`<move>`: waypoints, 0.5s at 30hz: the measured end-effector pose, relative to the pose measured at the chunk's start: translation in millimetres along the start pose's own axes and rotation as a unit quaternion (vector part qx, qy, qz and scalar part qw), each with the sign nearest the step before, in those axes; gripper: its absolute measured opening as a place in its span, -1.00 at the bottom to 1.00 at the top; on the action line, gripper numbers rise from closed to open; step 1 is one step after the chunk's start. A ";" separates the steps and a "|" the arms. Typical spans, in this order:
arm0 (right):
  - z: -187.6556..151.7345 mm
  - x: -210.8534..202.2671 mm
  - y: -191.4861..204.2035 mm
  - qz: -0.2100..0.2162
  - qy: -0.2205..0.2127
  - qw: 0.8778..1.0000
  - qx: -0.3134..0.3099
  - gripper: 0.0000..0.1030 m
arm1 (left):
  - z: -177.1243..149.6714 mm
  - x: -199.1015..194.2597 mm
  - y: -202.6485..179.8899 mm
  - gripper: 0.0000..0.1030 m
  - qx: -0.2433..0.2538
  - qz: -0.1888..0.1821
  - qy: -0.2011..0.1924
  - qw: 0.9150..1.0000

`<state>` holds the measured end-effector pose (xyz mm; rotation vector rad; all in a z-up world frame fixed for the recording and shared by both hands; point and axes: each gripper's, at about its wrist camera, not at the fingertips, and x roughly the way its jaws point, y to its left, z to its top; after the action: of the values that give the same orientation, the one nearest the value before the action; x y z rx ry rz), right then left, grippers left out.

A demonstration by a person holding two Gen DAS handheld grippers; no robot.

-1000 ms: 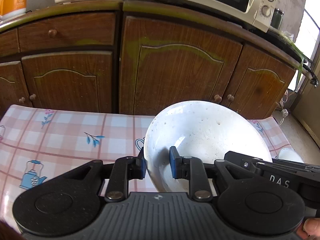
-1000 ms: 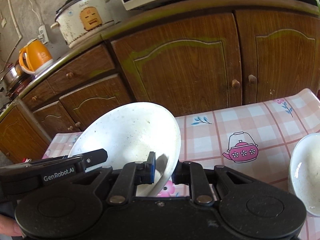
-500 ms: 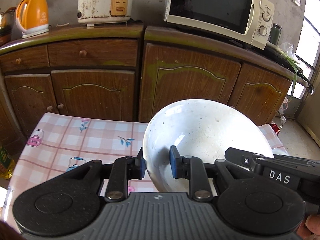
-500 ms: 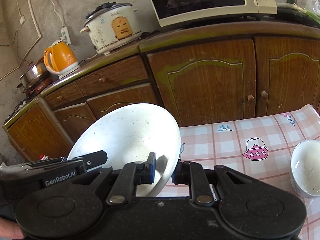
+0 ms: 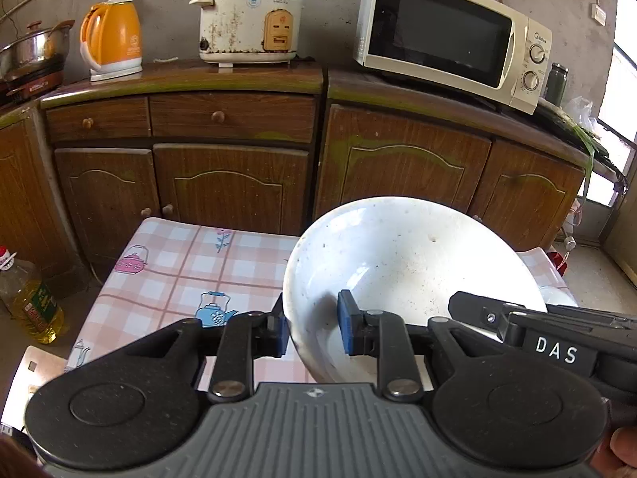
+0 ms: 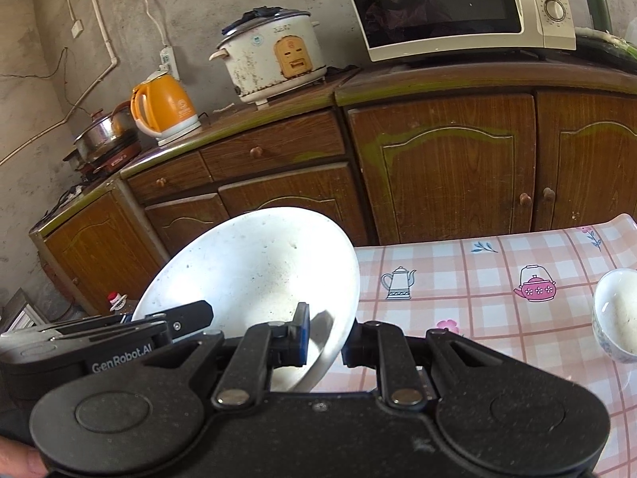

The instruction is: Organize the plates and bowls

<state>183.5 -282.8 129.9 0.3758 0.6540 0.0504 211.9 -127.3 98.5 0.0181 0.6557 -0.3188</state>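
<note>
Two grippers hold one big white round bowl (image 5: 410,275) up in the air, above the table with the pink checked cloth (image 5: 179,275). The left gripper (image 5: 310,328) pinches the bowl's rim on one side. One blue pad (image 5: 347,328) sits inside the bowl and the other pad is outside, so the fingers are almost closed with only the thin rim between them. The right gripper (image 6: 324,342) does the same on the other side of the rim. Its fingers are squeezed as tight as they go, with the bowl's edge between them.

The bowl is tilted, with its open side facing the cameras. It has little dark specks inside. A small white bowl (image 6: 617,318) sits on the table, off to the right in the right view. Behind the table are brown wooden cupboards (image 5: 398,183), with a cream microwave (image 5: 454,36), a white rice cooker (image 5: 249,26) and an orange kettle (image 5: 111,42) on top.

The step looks like carrying the big bowl to where it belongs. To do it well, both hands should move together at the same speed. If one hand goes faster, the rim could twist and slip out. Keep both grips tight and the bowl steady. Keep it clear of the small bowl until it is time to set it down softly.
</note>
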 end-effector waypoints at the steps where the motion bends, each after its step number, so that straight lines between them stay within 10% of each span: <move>1: -1.9 -2.1 3.4 0.001 0.001 1.000 -0.002 -0.60 | -1.5 -3.3 1.6 -0.53 -0.001 0.002 0.001 1.000; 15: -18.8 -24.9 32.1 0.013 -0.002 1.000 -0.017 -0.60 | -18.9 -41.1 13.4 -0.53 0.006 0.024 -0.012 1.000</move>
<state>154.6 -250.9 142.3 0.3518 0.6432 0.0850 173.9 -100.5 107.1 0.0408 0.6283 -0.2755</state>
